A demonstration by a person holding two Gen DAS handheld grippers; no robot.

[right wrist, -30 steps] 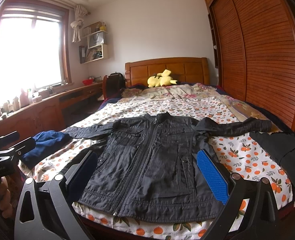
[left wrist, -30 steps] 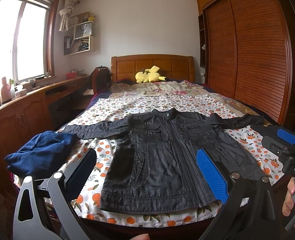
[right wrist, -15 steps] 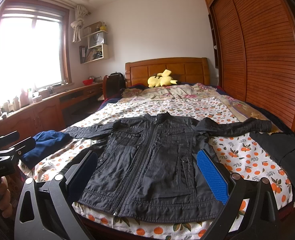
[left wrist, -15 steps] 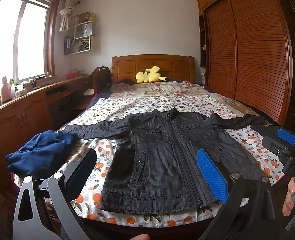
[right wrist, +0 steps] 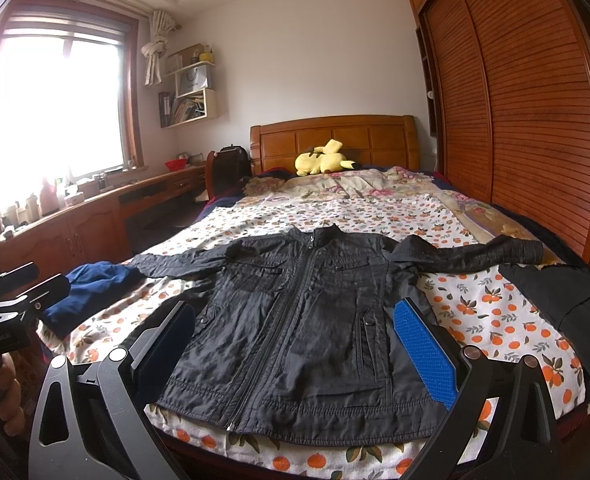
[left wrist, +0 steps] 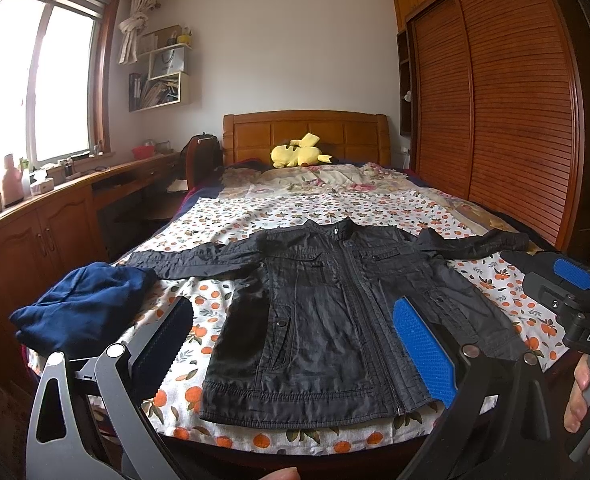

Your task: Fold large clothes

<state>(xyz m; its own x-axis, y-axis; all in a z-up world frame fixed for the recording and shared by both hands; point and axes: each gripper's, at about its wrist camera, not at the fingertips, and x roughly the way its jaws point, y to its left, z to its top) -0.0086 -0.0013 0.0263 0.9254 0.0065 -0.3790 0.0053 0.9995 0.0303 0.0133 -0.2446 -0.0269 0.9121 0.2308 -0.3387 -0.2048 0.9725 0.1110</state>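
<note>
A black zip-up jacket (left wrist: 335,320) lies flat, front up, sleeves spread, on the orange-print bedspread (left wrist: 295,216); it also shows in the right wrist view (right wrist: 307,320). My left gripper (left wrist: 291,340) is open and empty, held above the foot of the bed before the jacket's hem. My right gripper (right wrist: 295,344) is open and empty, held likewise. Each gripper shows at the edge of the other's view: the right one (left wrist: 575,304) and the left one (right wrist: 11,292).
A crumpled navy garment (left wrist: 83,308) lies at the bed's left edge. A dark folded garment (right wrist: 563,304) lies at the right edge. A yellow plush toy (left wrist: 299,156) sits by the headboard. Wooden cabinets (left wrist: 35,240) run along the left, a slatted wardrobe (left wrist: 515,120) on the right.
</note>
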